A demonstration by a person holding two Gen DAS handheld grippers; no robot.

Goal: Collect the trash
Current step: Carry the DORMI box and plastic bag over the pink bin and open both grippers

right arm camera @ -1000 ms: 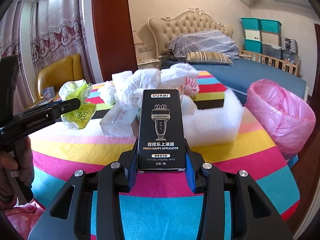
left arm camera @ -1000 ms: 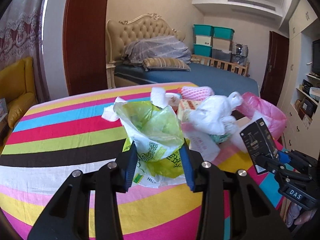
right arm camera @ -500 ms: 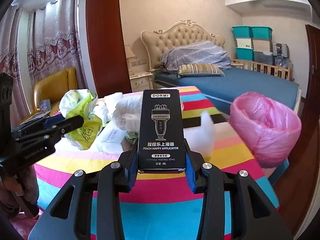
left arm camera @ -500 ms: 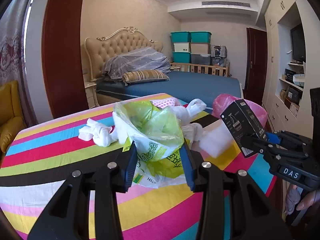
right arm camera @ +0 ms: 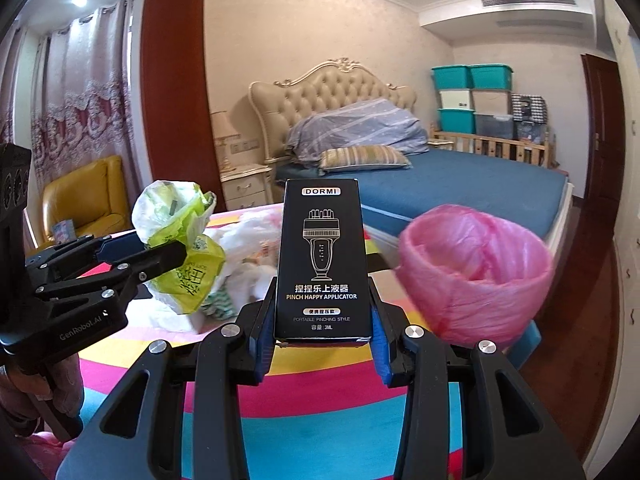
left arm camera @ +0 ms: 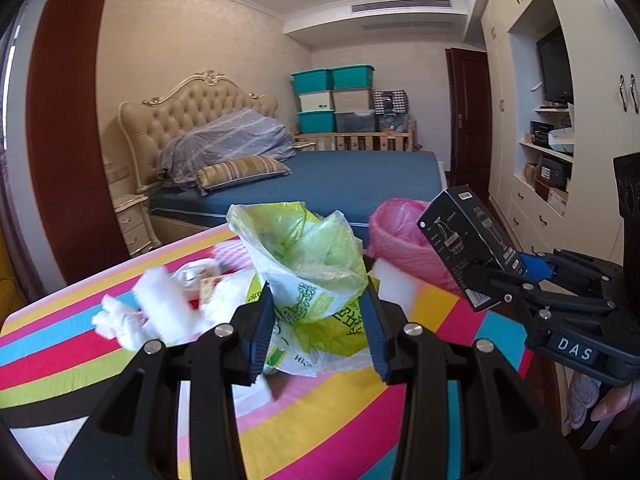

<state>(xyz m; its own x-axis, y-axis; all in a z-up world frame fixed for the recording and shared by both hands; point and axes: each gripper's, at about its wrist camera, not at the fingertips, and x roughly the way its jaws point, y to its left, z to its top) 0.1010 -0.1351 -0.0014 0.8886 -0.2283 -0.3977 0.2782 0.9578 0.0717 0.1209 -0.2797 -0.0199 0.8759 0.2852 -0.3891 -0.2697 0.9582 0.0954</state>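
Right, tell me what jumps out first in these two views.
The black DORMI box stands upright, clamped in the right tongs, dead centre of the right wrist view. Beside it, the left tongs pinch a crumpled green and white plastic bag above the bright striped tablecloth. A bin lined with a pink bag waits open past the table's right edge.
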